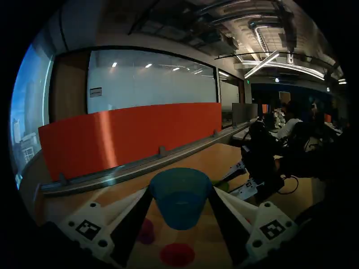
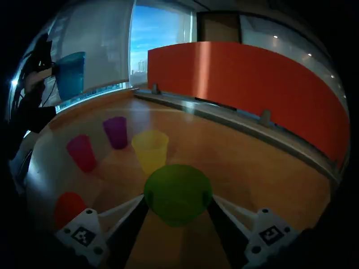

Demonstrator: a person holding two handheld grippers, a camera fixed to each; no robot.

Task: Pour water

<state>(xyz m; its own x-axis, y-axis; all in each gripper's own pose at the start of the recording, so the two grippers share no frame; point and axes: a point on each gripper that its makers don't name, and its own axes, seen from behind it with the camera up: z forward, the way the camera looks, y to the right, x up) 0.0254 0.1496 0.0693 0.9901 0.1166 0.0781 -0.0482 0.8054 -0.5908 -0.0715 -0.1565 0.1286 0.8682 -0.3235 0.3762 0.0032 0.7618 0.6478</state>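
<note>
My left gripper is shut on a blue cup and holds it upright above the wooden table. The same blue cup shows high at the left of the right gripper view, with a hand beside it. My right gripper is shut on a green cup, low over the table. From the left gripper view, the right gripper sits farther off to the right with a sliver of the green cup. I cannot tell whether either cup holds water.
On the table stand a yellow cup, a purple cup, a pink cup and a red cup. The purple cup and red cup lie below the blue one. An orange divider panel runs along the table's far edge.
</note>
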